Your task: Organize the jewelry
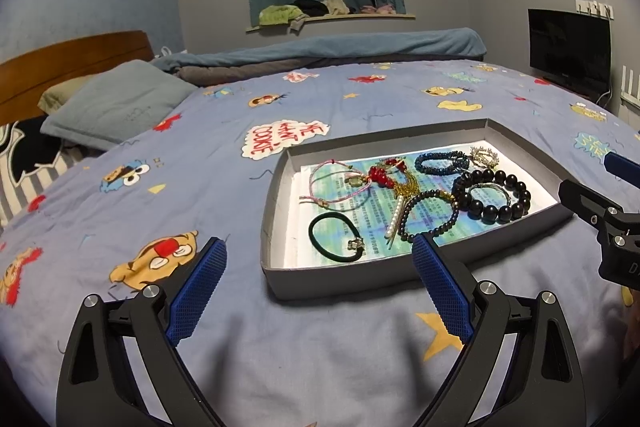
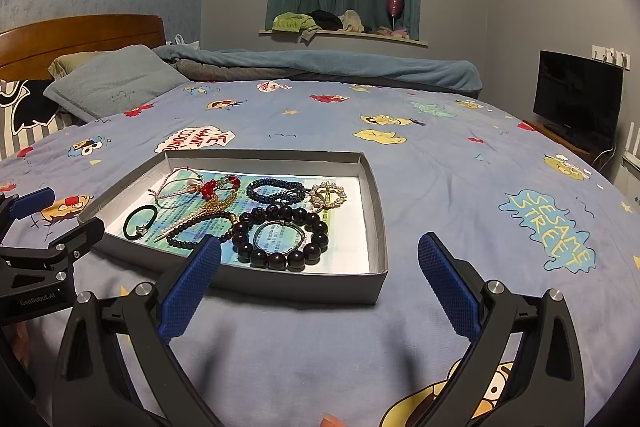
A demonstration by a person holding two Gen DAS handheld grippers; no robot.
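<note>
Jewelry all lies tangled in the box (image 2: 376, 227) on the bed (image 2: 440, 167). Both my grippers, left (image 1: 318, 281) and right (image 2: 320, 277), hover with fingers spread, empty. I'd pinch one strand, lifting slowly.

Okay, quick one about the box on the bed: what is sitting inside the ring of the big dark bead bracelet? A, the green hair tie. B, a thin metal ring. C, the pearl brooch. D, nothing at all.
B: a thin metal ring lies inside the loop of the big dark bead bracelet, while the green hair tie and the pearl brooch lie apart from it in the box.
</note>
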